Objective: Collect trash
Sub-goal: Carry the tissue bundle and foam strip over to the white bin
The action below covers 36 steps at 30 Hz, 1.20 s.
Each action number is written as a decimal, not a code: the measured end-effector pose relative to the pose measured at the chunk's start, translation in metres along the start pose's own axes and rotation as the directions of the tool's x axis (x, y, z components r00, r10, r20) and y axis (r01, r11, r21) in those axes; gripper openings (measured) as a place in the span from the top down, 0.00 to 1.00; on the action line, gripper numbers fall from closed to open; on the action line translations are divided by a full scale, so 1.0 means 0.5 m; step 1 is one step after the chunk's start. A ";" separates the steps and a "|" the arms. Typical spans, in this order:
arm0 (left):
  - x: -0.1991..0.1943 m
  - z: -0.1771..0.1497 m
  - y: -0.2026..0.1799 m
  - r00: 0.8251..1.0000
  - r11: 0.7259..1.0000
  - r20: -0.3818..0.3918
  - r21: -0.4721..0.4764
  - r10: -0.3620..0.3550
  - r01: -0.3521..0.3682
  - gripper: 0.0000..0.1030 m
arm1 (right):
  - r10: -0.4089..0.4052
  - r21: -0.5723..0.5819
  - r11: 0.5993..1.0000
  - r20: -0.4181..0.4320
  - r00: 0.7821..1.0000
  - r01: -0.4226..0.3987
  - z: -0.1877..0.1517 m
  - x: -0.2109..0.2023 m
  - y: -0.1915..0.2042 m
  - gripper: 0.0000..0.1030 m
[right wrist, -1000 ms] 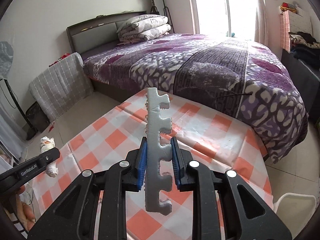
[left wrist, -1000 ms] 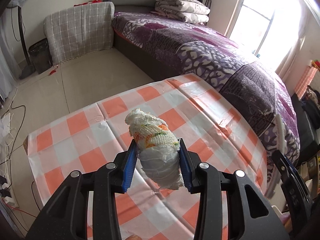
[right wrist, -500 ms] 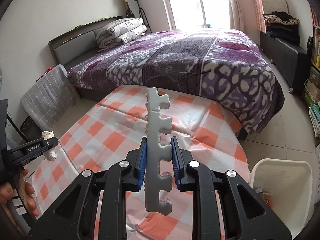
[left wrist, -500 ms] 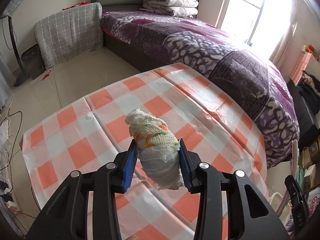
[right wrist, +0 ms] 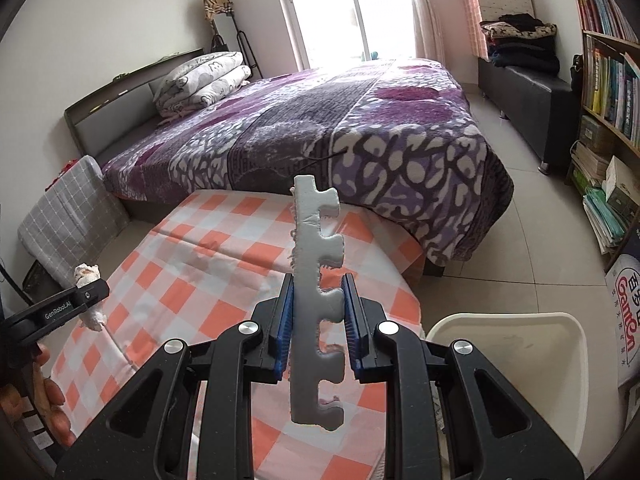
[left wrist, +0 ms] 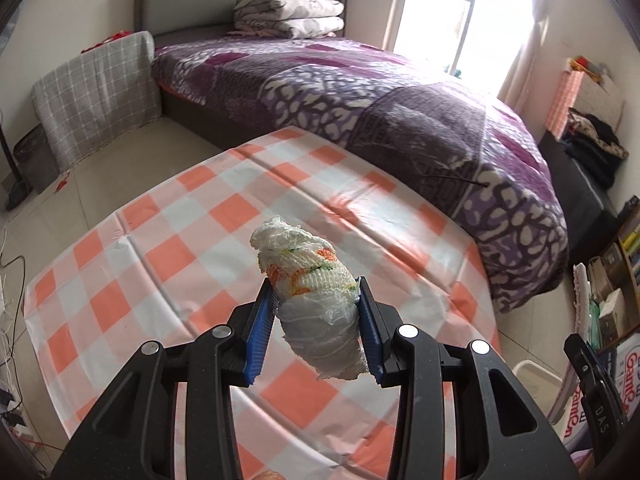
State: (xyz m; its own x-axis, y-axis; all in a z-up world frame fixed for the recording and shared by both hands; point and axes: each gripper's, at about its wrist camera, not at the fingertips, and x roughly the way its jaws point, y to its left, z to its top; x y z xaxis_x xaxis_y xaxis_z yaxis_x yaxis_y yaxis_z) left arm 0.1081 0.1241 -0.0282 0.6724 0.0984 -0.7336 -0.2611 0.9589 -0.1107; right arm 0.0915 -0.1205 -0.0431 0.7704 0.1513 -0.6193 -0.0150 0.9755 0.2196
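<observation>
Two pieces of trash, both held off the table. The left gripper [left wrist: 316,328] is clamped on a crumpled tissue wad [left wrist: 314,300], white with orange and green print; its long axis runs up and slightly left, one end above the blue pads [left wrist: 258,336], the other hanging below them. The right gripper [right wrist: 318,320] is clenched on a grey foam strip [right wrist: 316,304] with notched teeth along its right edge. The strip stands near upright, long axis vertical, top end well above the pads, bottom end below them.

Both loads hang over the checked tablecloth [left wrist: 168,264], orange and white, creased. In the right wrist view the left gripper shows at the far left edge with the wad in its tip.

Around: a bed with a purple blanket [right wrist: 320,128] just beyond the far edge of the table; folded quilts [right wrist: 200,80] at the headboard; a grey checked cover [left wrist: 96,92] beside the bed. A white bin [right wrist: 504,356] sits on the floor right of the table, just beside its right edge, rim open upward. A bookshelf [right wrist: 608,80] lines the right wall.

Open tiled floor [right wrist: 540,220] lies between bed, bin and shelf.
</observation>
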 end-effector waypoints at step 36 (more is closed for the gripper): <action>-0.028 -0.181 -0.364 0.954 0.903 -0.161 0.315 -0.251 0.291 0.61 | -0.267 0.357 0.885 -0.134 0.954 0.298 -0.043 -0.093 -0.334 0.37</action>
State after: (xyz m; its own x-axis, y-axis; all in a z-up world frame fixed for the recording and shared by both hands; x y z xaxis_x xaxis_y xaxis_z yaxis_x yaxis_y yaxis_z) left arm 0.0835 -0.0759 -0.0582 0.5955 -0.1896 -0.7807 0.1777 0.9788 -0.1022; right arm 0.0446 -0.2871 -0.0672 0.6537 -0.0951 -0.7507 0.4437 0.8518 0.2784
